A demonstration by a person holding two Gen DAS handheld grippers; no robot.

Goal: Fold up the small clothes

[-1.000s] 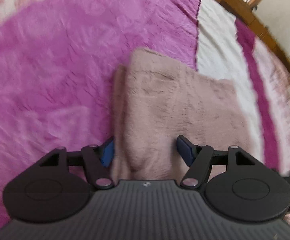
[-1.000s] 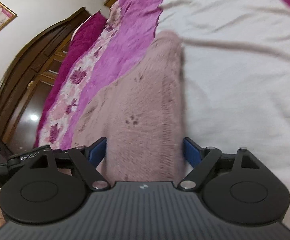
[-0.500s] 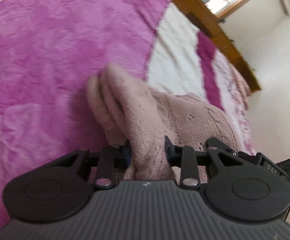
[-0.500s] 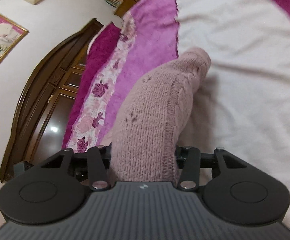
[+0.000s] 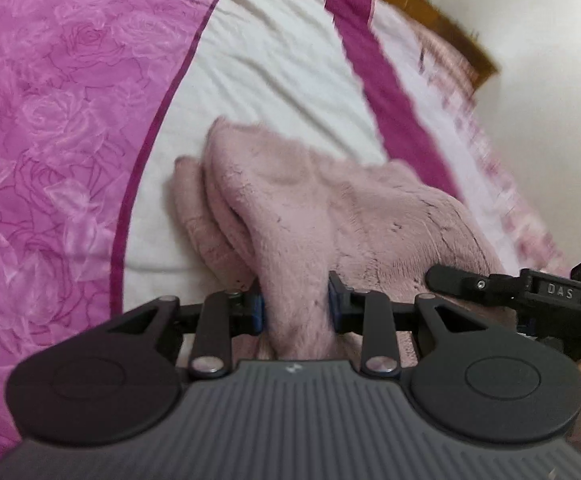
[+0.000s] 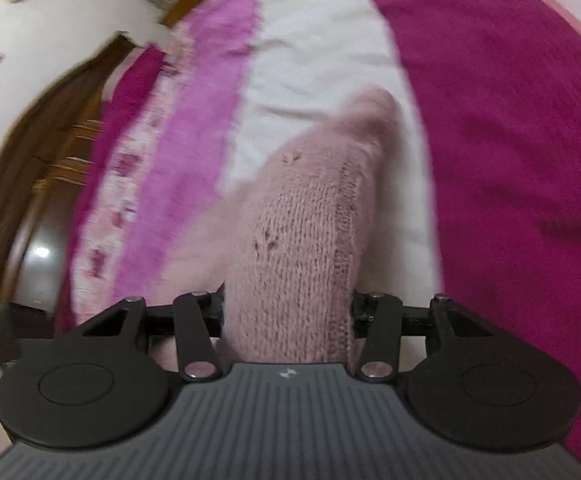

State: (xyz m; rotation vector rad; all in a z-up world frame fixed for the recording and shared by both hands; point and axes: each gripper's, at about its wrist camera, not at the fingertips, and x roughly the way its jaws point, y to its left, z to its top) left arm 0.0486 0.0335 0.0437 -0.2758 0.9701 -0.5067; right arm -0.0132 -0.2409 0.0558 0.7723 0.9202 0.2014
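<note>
A small dusty-pink knitted garment (image 5: 330,216) lies bunched on the bed over a white stripe of the cover. My left gripper (image 5: 295,306) is shut on a fold of its fuzzy side. My right gripper (image 6: 288,314) is shut on another part of the same pink garment (image 6: 302,232), which rises from the bed into its jaws. The right gripper's body (image 5: 530,292) shows at the right edge of the left wrist view, close beside the left one.
The bed cover has magenta rose-pattern bands (image 5: 50,140), a white band (image 5: 266,52) and a dark magenta band (image 6: 510,140). A wooden bed frame (image 5: 430,8) and a dark wooden headboard (image 6: 30,184) border it. White walls stand beyond.
Both grippers went from open around the garment's edge to shut on it. They have lifted it and carried it from the magenta band onto the white stripe.
</note>
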